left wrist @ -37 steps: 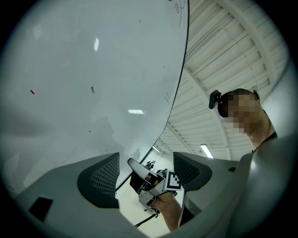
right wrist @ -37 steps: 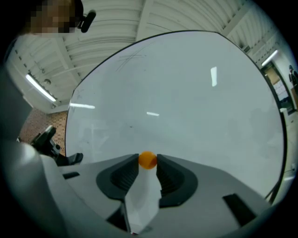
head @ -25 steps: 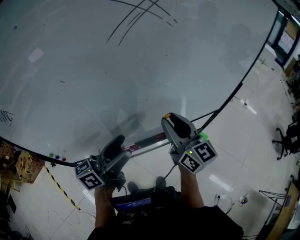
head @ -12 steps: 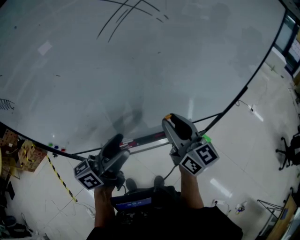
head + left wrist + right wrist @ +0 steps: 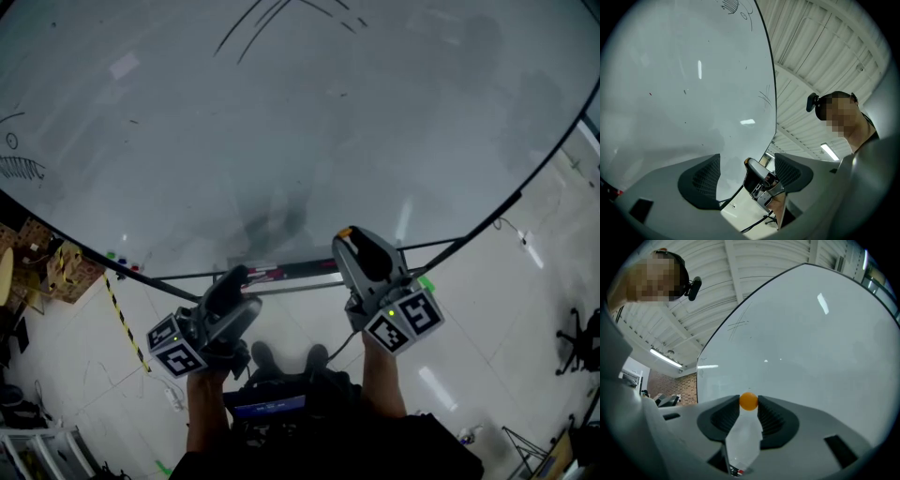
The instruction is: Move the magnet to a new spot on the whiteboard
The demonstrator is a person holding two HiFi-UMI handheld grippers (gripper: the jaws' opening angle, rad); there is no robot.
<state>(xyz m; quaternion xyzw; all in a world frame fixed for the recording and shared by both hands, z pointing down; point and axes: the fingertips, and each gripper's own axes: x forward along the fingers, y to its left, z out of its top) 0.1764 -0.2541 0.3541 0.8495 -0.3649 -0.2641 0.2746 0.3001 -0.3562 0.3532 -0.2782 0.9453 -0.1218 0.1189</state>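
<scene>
Magnet (image 5: 749,401) remains clamped in my right gripper's (image 5: 349,236) jaw tips at 6 o'clock, off the whiteboard (image 5: 309,122), left gripper (image 5: 747,159) agape and empty; only my view has swung across the board, so I judge placement still pending.

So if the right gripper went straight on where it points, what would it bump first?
Probably the large white whiteboard. The small round orange magnet pinched in the right gripper would touch first; the gap is hard to judge.
</scene>
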